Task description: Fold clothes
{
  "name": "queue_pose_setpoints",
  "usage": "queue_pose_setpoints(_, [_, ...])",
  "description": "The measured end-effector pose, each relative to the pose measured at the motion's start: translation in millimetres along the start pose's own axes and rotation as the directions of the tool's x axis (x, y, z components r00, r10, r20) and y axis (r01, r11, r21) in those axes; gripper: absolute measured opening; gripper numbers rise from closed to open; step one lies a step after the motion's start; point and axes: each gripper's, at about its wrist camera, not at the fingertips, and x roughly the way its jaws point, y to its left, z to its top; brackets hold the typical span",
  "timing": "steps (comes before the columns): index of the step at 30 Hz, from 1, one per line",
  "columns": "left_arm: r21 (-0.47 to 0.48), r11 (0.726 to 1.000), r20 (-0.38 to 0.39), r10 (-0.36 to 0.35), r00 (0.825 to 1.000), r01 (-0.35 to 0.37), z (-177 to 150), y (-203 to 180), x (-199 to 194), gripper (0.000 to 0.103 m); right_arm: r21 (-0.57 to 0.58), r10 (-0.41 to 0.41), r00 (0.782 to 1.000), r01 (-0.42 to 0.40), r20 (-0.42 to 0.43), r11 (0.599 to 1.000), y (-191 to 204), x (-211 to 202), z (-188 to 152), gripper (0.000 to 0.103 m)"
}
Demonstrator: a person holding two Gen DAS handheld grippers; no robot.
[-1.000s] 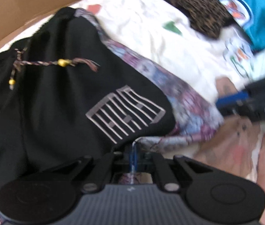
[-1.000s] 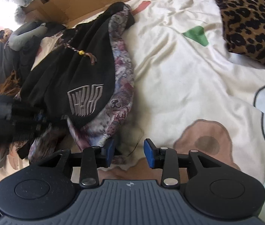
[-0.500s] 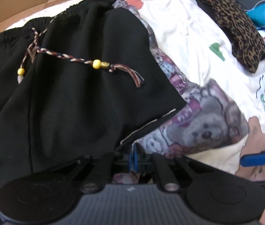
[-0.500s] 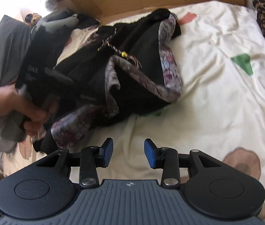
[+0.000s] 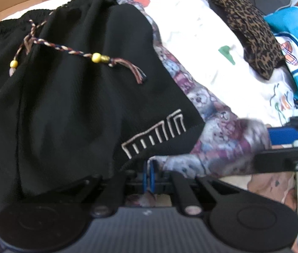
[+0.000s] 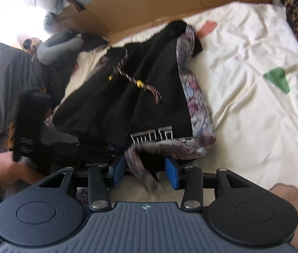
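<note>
Two close wrist views, shared black shorts [image 5: 75, 105].

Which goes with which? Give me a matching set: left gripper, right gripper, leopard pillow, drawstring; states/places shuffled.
1 left gripper
2 right gripper
3 leopard pillow
4 drawstring

A lies on the black shorts
B open, patterned hem between its fingers
C shut on the hem
D on the white sheet, beside the teal jersey

Pairs: 1-C, 2-B, 3-D, 4-A
</note>
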Motion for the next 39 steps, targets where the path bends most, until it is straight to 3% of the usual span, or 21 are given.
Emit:
queue_pose_setpoints(1, [-0.006, 1.000, -0.002, -0.002, 1.000, 0.002, 0.5, -0.4, -0.2, 0.004, -0.003, -0.010, 1.000, 0.010, -0.021, 1.000, -0.2, 5.9, -2.3, 0.043])
queue_pose_setpoints(3, [-0.015, 1.000, -0.006, -0.002, 1.000, 0.002, 0.3, -1.8, -4.3, 0.005, 0.008, -0.026, 0.997, 0.026, -0.069, 1.000, -0.9, 11.8, -7.0, 0.002])
queue_pose_setpoints(6, [-0.021, 1.000, -0.004, -0.004, 1.000, 0.004, -2.7, -3.2, -15.7, 0.011, 0.017, -0.045, 0.995, 0.047, -0.088, 0.999, -0.1, 7.0, -13.3, 0.002])
queue_pose_setpoints(9, [-0.042, 0.999, 0.009, 0.008, 1.000, -0.008, -12.2, -3.4, -32.3, 0.029, 0.048, -0.042, 0.995, 0.047, -0.094, 0.998, -0.4, -4.9, -16.8, 0.001])
queue_pose_setpoints(11, [-0.075, 0.997, 0.029, 0.026, 0.999, -0.024, -21.2, -1.4, -46.5, 0.049, 0.072, -0.051, 0.994, 0.058, -0.101, 0.996, -1.7, -13.0, -18.1, 0.001])
queue_pose_setpoints(12, [-0.095, 0.995, 0.040, 0.036, 0.999, -0.032, -25.9, 0.1, -54.0, 0.050, 0.092, -0.050, 0.993, 0.059, -0.104, 0.994, -3.8, -18.8, -19.6, 0.001])
queue_pose_setpoints(18, [-0.257, 0.962, 0.052, 0.115, 0.992, -0.098, -66.5, 16.8, -95.8, 0.051, 0.174, -0.037, 0.993, 0.056, -0.109, 0.983, -10.9, -47.1, -31.1, 0.001])
queue_pose_setpoints(26, [-0.435, 0.871, -0.025, 0.239, 0.971, -0.226, -123.4, 26.7, -104.4, 0.056, 0.188, -0.083, 0.988, 0.107, -0.129, 0.976, -20.3, -55.3, -43.3, 0.001])
queue_pose_setpoints(30, [-0.482, 0.843, -0.052, 0.243, 0.969, -0.237, -145.5, 33.7, -103.6, 0.056, 0.179, -0.099, 0.988, 0.120, -0.122, 0.976, -25.1, -50.7, -50.1, 0.002])
queue_pose_setpoints(34, [-0.504, 0.835, -0.061, 0.222, 0.973, -0.222, -157.4, 37.5, -94.1, 0.056, 0.160, -0.131, 0.983, 0.151, -0.128, 0.975, -29.3, -42.0, -57.2, 0.005])
queue_pose_setpoints(35, [-0.507, 0.834, -0.062, 0.216, 0.974, -0.217, -159.1, 38.1, -91.1, 0.056, 0.156, -0.139, 0.982, 0.158, -0.129, 0.975, -30.3, -39.9, -59.0, 0.007])
queue_pose_setpoints(39, [-0.516, 0.830, -0.076, 0.203, 0.976, -0.213, -159.8, 40.8, -75.0, 0.056, 0.128, -0.161, 0.978, 0.178, -0.133, 0.976, -33.7, -30.8, -65.7, 0.032])
